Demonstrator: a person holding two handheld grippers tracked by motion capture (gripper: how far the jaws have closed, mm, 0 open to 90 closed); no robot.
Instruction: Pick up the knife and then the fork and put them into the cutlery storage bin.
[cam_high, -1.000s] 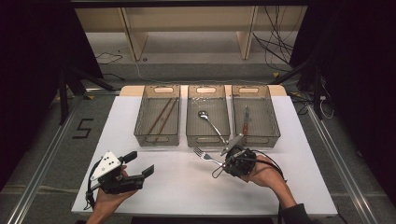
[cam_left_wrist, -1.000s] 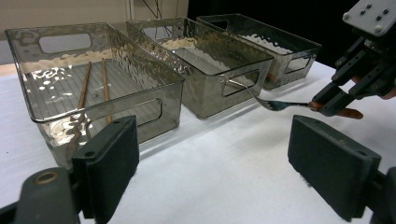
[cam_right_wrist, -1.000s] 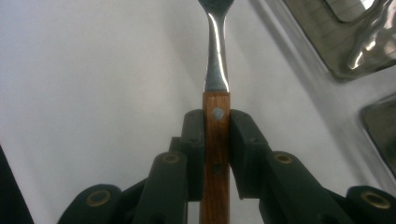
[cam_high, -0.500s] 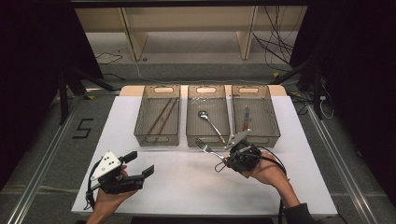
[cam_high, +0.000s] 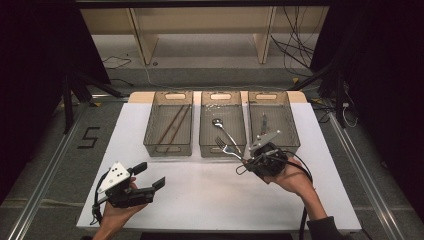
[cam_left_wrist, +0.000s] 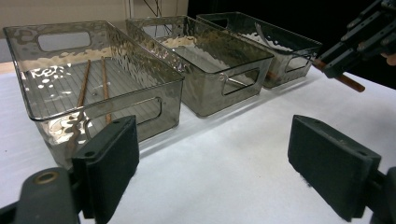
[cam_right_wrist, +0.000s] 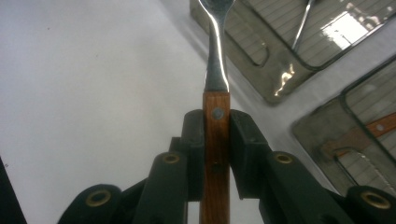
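Bins (cam_high: 222, 122) — just beyond gripped fork (cam_high: 227, 148)

Three bins stand side by side at the far edge of the counter (cam_high: 200, 195). The left bin (cam_high: 169, 146) holds chopsticks (cam_high: 172, 126), the middle bin (cam_high: 223, 148) a spoon (cam_high: 224, 131), the right bin (cam_high: 289, 130) a utensil (cam_high: 263, 120). A fork (cam_high: 227, 149) hangs before the middle bin.
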